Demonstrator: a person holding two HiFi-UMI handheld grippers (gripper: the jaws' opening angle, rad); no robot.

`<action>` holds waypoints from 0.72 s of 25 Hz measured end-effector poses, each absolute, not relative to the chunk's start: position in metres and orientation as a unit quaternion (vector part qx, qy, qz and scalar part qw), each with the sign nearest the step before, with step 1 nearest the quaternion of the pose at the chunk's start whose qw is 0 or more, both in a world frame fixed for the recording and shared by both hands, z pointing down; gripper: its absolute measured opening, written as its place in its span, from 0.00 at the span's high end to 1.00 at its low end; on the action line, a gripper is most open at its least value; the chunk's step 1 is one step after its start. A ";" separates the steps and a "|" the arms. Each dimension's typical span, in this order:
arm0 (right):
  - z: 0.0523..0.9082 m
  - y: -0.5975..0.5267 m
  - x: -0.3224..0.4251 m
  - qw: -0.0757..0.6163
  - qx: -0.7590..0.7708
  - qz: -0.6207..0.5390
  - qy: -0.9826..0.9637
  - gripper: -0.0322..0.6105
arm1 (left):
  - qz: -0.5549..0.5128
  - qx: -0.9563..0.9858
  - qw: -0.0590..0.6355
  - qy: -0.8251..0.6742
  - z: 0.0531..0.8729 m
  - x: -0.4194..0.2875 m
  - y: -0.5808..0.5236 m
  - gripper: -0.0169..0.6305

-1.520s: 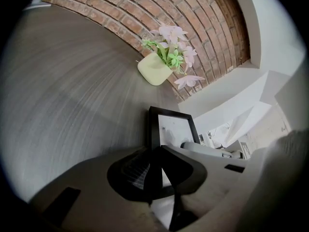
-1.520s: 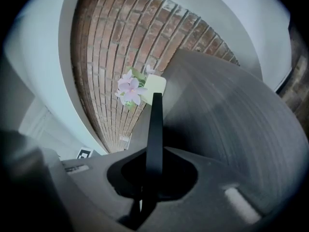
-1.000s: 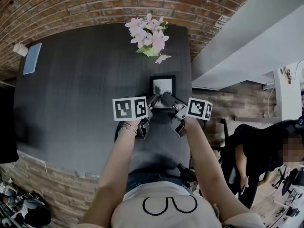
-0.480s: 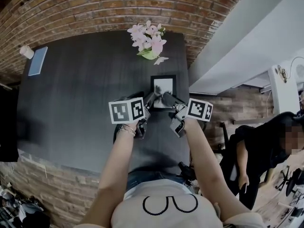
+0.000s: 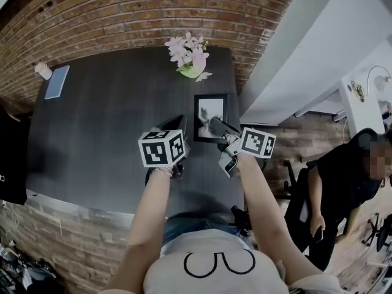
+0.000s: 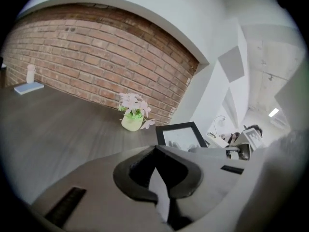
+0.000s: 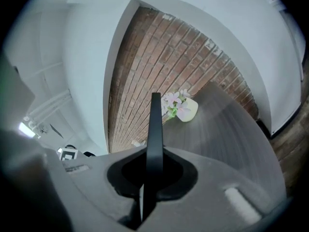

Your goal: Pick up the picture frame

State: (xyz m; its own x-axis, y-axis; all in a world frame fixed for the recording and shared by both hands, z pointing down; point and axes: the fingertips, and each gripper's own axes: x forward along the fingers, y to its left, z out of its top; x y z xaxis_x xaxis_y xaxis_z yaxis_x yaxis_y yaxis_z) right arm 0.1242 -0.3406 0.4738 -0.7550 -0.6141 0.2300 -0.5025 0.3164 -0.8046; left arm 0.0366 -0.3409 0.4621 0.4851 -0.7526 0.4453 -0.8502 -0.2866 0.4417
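Observation:
The black picture frame (image 5: 210,110) with a pale print hangs above the dark table (image 5: 104,127) near its right edge. My right gripper (image 5: 215,127) is shut on the frame's near edge; in the right gripper view the frame (image 7: 155,124) runs edge-on between the jaws of that gripper (image 7: 152,154). My left gripper (image 5: 180,122) sits just left of the frame, apart from it. Its jaws have just been closing and now stand shut with nothing between them (image 6: 155,151). The left gripper view shows the frame (image 6: 181,135) off to the right.
A pale vase of pink flowers (image 5: 191,55) stands at the table's far edge against the brick wall. A flat book (image 5: 56,81) and a small white container (image 5: 43,71) lie at the far left corner. A person in dark clothes (image 5: 346,182) stands right of the table.
Both hands have risen. The frame has come up off the table in the right gripper. The left gripper has come away from the frame's near edge and shut.

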 end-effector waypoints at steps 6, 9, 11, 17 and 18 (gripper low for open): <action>0.446 -0.313 0.127 0.073 -0.344 -0.443 0.825 0.94 | 0.070 0.817 0.245 -0.518 0.428 0.035 -0.314 0.98; 0.432 -0.299 0.128 0.077 -0.344 -0.425 0.834 0.94 | 0.063 0.819 0.216 -0.528 0.412 0.032 -0.301 0.98; 0.423 -0.290 0.127 0.078 -0.344 -0.412 0.840 0.94 | 0.060 0.819 0.199 -0.535 0.403 0.028 -0.292 0.98; 0.397 -0.271 0.127 0.084 -0.354 -0.366 0.857 0.94 | 0.051 0.817 0.151 -0.555 0.381 0.014 -0.271 0.98; 0.395 -0.269 0.128 0.081 -0.360 -0.355 0.859 0.94 | 0.050 0.817 0.144 -0.557 0.378 0.011 -0.267 0.98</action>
State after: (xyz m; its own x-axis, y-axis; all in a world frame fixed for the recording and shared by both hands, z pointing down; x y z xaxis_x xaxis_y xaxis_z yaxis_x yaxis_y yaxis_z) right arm 0.1281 -0.2685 0.3946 -0.7277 -0.6760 0.1159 -0.5606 0.4889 -0.6683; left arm 0.0107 -0.2670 0.3781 0.3749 -0.8950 0.2420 -0.9238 -0.3386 0.1787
